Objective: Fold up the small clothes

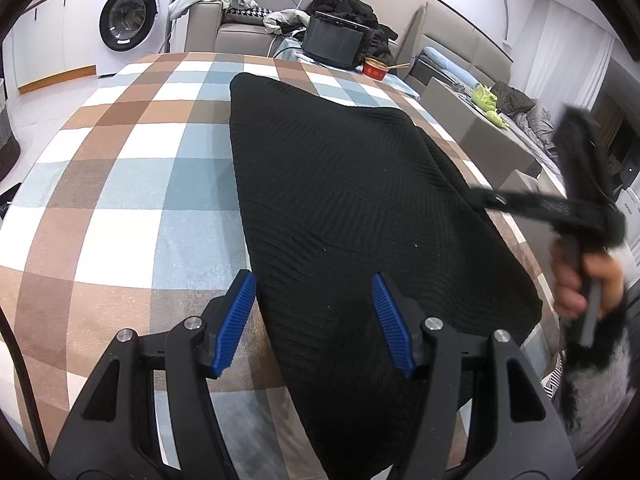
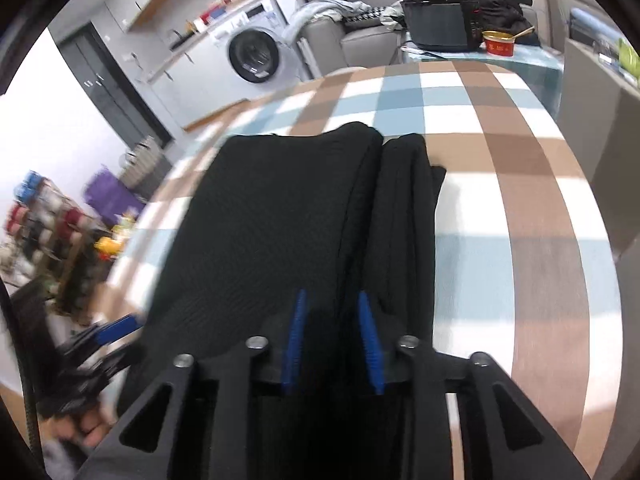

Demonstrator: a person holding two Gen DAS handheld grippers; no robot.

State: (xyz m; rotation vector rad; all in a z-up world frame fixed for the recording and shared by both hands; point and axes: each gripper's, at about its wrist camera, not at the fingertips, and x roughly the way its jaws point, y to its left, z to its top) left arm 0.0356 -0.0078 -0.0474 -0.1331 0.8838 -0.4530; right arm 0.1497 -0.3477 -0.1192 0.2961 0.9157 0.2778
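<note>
A black ribbed knit garment (image 1: 352,208) lies on the checked cloth (image 1: 132,168), folded lengthwise with a fold line along its right side. My left gripper (image 1: 314,296) is open, hovering over the garment's near left edge, holding nothing. In the right wrist view the garment (image 2: 272,216) fills the middle, and my right gripper (image 2: 332,308) has its blue pads partly closed around a raised fold of the cloth at the near end. The right gripper also shows blurred at the right edge of the left wrist view (image 1: 580,208), lifted above the garment's right side.
The table is covered by a brown, blue and white checked cloth (image 2: 500,184). At the far end stand a black box-shaped appliance (image 1: 334,46) and a red bowl (image 1: 375,69). A washing machine (image 1: 132,20) and sofa are beyond. Shelves with bottles (image 2: 44,232) are at the left.
</note>
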